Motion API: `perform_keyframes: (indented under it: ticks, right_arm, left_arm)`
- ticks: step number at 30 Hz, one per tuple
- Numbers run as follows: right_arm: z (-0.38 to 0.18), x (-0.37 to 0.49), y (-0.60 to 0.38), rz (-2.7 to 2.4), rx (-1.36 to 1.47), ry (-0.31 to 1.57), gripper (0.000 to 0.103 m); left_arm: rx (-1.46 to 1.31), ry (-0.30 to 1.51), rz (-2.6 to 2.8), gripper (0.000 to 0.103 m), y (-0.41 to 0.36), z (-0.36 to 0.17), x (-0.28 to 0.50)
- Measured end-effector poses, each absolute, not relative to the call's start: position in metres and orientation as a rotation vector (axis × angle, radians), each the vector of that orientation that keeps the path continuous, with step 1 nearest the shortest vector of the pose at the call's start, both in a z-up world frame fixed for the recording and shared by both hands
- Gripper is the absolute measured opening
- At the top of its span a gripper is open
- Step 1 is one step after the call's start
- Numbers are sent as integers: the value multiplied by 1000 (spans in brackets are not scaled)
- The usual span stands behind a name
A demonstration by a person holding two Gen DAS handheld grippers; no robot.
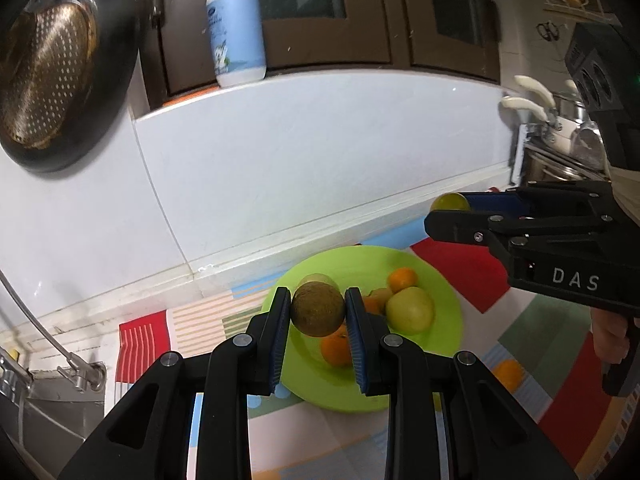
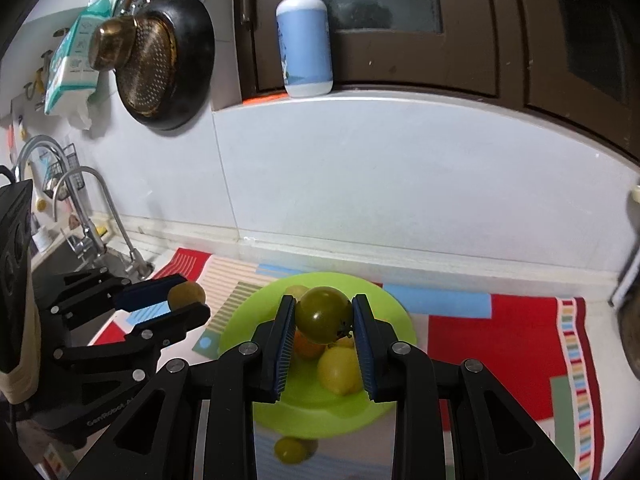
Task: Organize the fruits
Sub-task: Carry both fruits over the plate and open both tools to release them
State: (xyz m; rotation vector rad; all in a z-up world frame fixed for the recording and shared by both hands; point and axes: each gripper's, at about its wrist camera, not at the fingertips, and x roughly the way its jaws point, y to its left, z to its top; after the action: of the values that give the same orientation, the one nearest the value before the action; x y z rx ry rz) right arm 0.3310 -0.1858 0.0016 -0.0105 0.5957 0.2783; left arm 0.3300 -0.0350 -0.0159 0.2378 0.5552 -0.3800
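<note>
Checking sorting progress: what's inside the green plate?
In the green plate: an apple and oranges. Both held fruits and the gripper fingers cover the plate's middle.

A plate (image 2: 384, 308) with fruit lies on a mat (image 2: 500, 332), a sink (image 1: 48, 404) to its left.

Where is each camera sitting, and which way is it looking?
Left wrist: sits on the left gripper, looking forward and down at the green plate; its fingers pinch a kiwi; a hand shows at right.
Right wrist: sits on the right gripper, facing the same way, pinching a green tomato.
Both share the plate, soap bottle and each other's gripper.
</note>
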Motion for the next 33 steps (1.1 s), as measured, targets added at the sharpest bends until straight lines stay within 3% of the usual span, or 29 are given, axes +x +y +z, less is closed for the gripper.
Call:
perform_keyframes:
  ticks: [23,26,27,33]
  right_arm:
    - [-62,428,-179,349,-39,752,30]
    - [-64,433,-178,336,-43,751,36]
    - [-64,433,-178,329,-39,751,43]
    - [-55,419,-180,280,-42,711,46]
  left_arm:
    - [231,705,-368,28,-44,-78,402]
    - [237,699,-365,41,-45,-77,403]
    - [234,695,-361,45,-45,-76,402]
    - [212,674,-340,50,-38,-65,391]
